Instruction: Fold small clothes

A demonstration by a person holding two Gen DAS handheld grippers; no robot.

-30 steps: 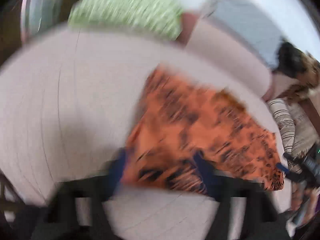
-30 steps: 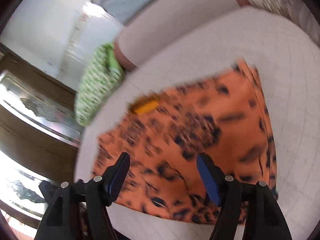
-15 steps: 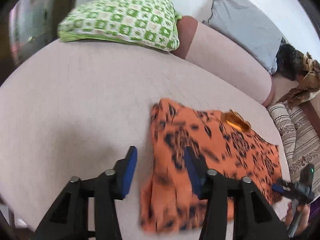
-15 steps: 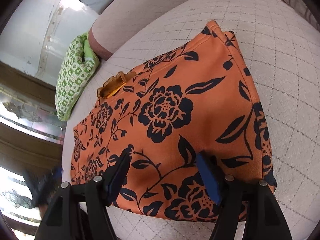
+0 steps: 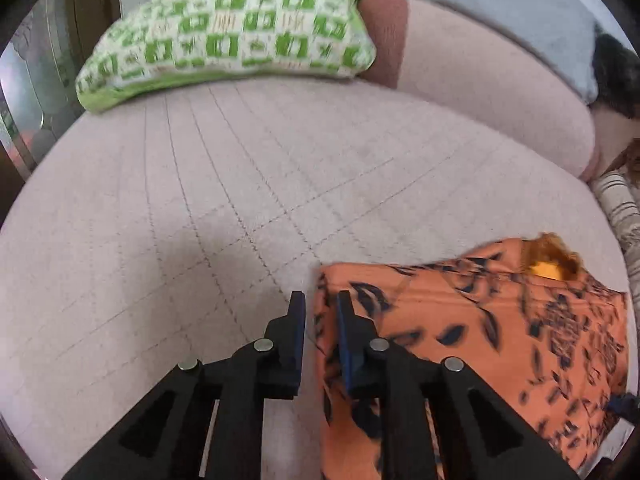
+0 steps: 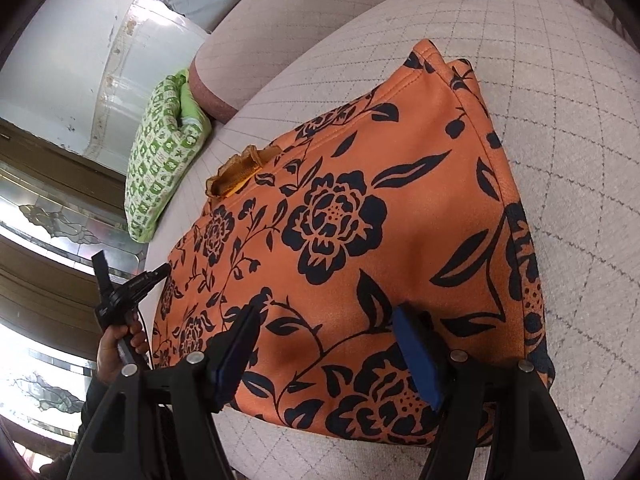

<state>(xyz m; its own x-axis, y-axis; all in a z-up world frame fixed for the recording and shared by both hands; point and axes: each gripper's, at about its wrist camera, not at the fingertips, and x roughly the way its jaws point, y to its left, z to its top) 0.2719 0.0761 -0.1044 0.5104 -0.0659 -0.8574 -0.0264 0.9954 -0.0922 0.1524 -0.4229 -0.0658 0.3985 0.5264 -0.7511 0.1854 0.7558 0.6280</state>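
Your garment (image 6: 360, 216) lies flat on the sofa seat (image 5: 240, 184), already folded into a tidy block, so both edges are within reach. Your right tongs (image 6: 326, 344) stand wide above its near edge, gripping nothing, probably ready to pin or pinch. Your left tongs (image 5: 320, 320) are closing at the block's left edge; cloth seems to sit between the jaws, though blur hides whether they press it yet.
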